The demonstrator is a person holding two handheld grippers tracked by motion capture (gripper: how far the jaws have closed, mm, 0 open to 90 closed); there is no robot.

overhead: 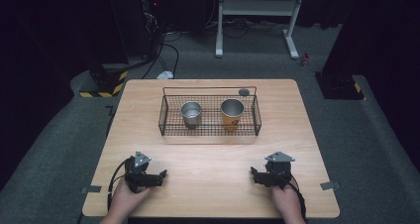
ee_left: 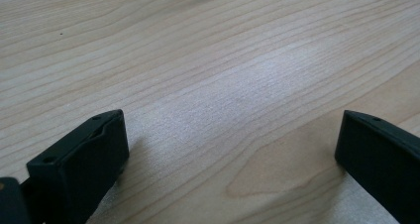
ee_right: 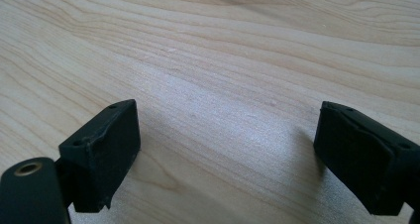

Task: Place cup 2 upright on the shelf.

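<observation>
Grippers parked on table (overhead: 213, 159): left gripper (overhead: 157, 177) and right gripper (overhead: 256, 176) spread wide, grasping nothing. Cups (overhead: 191, 114) sit in basket (overhead: 210, 131); you reach forward next, likely.

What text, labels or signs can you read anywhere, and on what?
None readable.
Orange cup in the wire basket: no print legible at this size.
Steel cup: plain.
Black-and-yellow hazard stripes on the floor stand: a marking, no words.
Tabletop: bare wood grain.

Bare tabletop (overhead: 213, 159) lay between both grippers and the wire basket (overhead: 171, 130); its walls fenced the steel cup (overhead: 191, 113) and yellow cup (overhead: 232, 113).
</observation>
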